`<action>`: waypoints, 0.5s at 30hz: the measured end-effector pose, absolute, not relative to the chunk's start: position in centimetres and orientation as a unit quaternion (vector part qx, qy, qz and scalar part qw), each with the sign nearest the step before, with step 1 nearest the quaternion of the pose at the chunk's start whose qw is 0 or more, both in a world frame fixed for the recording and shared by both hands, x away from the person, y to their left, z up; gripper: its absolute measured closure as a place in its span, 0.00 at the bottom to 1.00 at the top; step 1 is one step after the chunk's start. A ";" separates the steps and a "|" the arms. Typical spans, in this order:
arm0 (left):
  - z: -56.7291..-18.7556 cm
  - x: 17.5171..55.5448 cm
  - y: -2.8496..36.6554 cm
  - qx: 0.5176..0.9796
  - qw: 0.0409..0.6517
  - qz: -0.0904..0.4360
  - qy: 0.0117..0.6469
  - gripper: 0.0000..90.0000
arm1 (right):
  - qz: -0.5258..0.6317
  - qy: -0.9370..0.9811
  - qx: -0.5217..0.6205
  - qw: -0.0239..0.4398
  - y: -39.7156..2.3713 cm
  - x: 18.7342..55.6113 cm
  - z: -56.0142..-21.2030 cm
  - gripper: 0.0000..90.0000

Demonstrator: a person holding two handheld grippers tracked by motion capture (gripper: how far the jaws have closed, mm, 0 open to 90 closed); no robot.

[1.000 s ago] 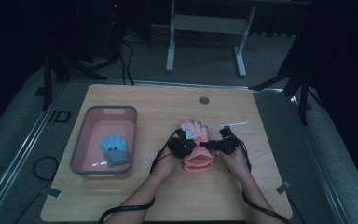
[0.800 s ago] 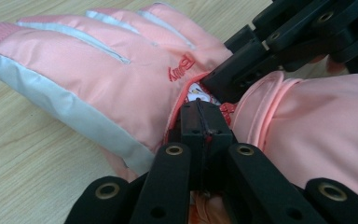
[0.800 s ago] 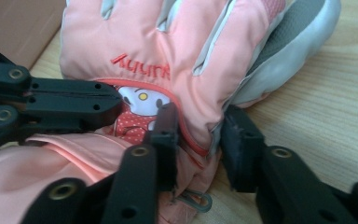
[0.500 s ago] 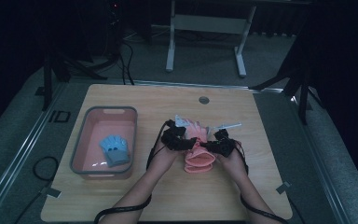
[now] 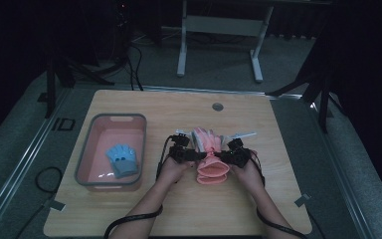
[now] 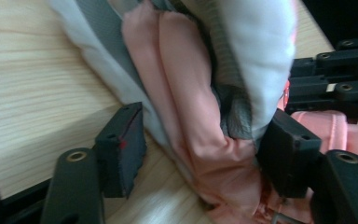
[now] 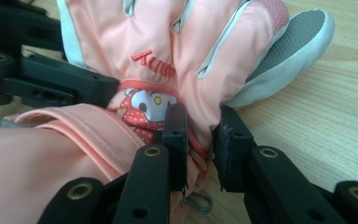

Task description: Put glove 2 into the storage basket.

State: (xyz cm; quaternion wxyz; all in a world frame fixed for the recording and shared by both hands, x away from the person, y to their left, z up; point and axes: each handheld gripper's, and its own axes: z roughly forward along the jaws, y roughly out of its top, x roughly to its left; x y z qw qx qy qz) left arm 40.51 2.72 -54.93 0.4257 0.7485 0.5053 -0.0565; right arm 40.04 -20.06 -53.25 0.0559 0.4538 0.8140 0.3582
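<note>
The pink glove is lying mid-worktop between both tools, the right hand-held gripper pinching a fold at its wrist, the left hand-held gripper, jaws just opening, straddling its other edge without clamping, while a blue glove is sitting in the bin.

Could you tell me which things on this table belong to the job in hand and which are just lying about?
In the job:
pink glove, on the table
right gripper, pinching the glove's wrist
left gripper, jaws just opening, astride the glove's edge, one pad off it

Lying about:
pink bin
blue glove inside it
round grommet
</note>
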 end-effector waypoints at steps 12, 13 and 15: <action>-54.6 40.6 2.8 0.758 0.440 -0.068 0.476 0.66 | 0.366 0.810 0.453 0.068 -20.0 39.7 -53.3 0.86; -54.6 40.6 2.8 0.758 0.440 -0.068 0.476 0.67 | 0.366 0.810 0.453 0.068 -20.0 39.7 -53.3 0.86; -54.0 40.3 2.5 0.768 0.433 -0.052 0.468 0.70 | 0.378 0.805 0.452 0.072 -20.1 39.3 -53.3 0.87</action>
